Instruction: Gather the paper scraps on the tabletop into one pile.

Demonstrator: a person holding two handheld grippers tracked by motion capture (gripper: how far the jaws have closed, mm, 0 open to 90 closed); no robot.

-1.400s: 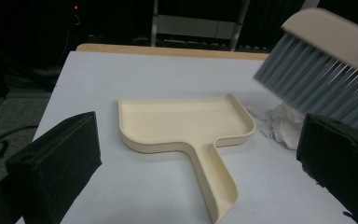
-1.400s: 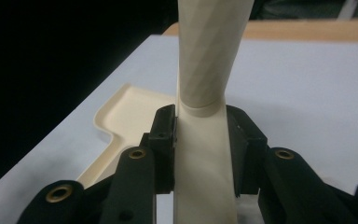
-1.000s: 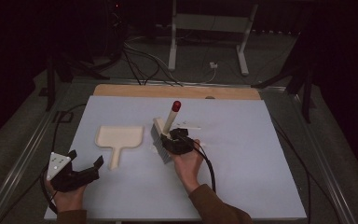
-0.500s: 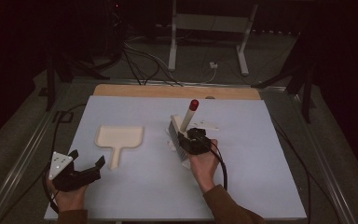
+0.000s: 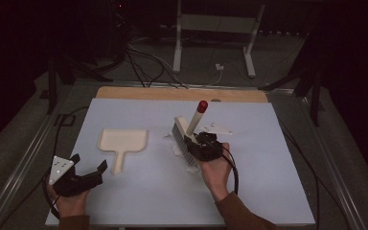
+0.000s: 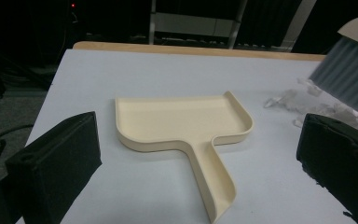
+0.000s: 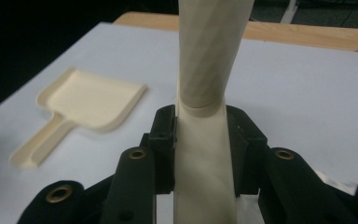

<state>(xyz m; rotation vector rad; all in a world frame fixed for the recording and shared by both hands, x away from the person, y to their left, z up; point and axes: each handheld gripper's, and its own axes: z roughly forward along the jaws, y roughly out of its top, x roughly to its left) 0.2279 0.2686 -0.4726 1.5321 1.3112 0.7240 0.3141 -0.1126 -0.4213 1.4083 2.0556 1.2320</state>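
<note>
Right gripper view shows the right gripper (image 7: 200,140) pinching the cream plastic hand brush (image 5: 188,136) by the neck of its handle, the two black jaws pressed against either side of it. In the high view that brush has a red tip on its handle and a long row of grey bristles, which stands over a small heap of clear crumpled plastic scraps (image 5: 177,149) near the middle of the pale blue counter (image 5: 278,182). A flat white scrap (image 5: 214,128) lies just beyond the brush. To the left, apart from the scraps, the cream plastic dustpan (image 5: 122,142) lies flat with its handle toward the person. The left gripper (image 5: 87,178) rests near the counter's front left corner, jaws spread and holding nothing, aimed at the dustpan. The step in hand looks like sweeping the scraps together. Next, the brush likely needs to push them toward the pan's open edge, while the left gripper takes the pan's handle to steady it.
</note>
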